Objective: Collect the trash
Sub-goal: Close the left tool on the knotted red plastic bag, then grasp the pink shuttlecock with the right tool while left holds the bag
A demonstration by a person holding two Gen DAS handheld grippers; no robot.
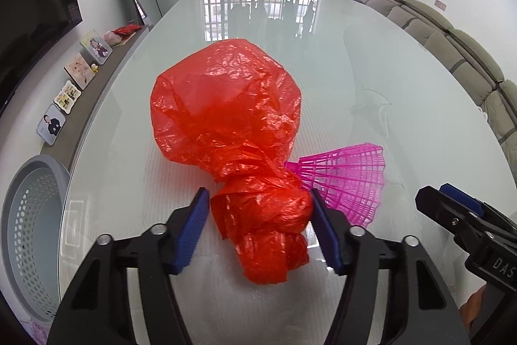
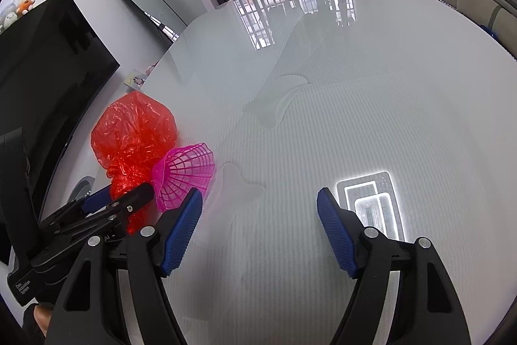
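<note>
A red plastic bag [image 1: 226, 105] with a knotted neck lies on the white glass table [image 1: 387, 70]. My left gripper [image 1: 258, 199] straddles the knot, its blue pads against both sides of the crumpled plastic. A pink plastic mesh cone [image 1: 345, 180] lies touching the bag's right side. In the right wrist view the bag [image 2: 135, 128] and the cone [image 2: 184, 173] sit at the left, with the left gripper [image 2: 122, 193] around the knot. My right gripper [image 2: 258, 199] stands open over bare glass to the right of the cone, with nothing between its fingers.
A grey perforated basket [image 1: 32, 231] stands below the table's left edge. Along the left wall runs a low shelf with several photo frames [image 1: 80, 70] under a black TV [image 2: 48, 54]. A grey sofa [image 1: 468, 54] borders the right side.
</note>
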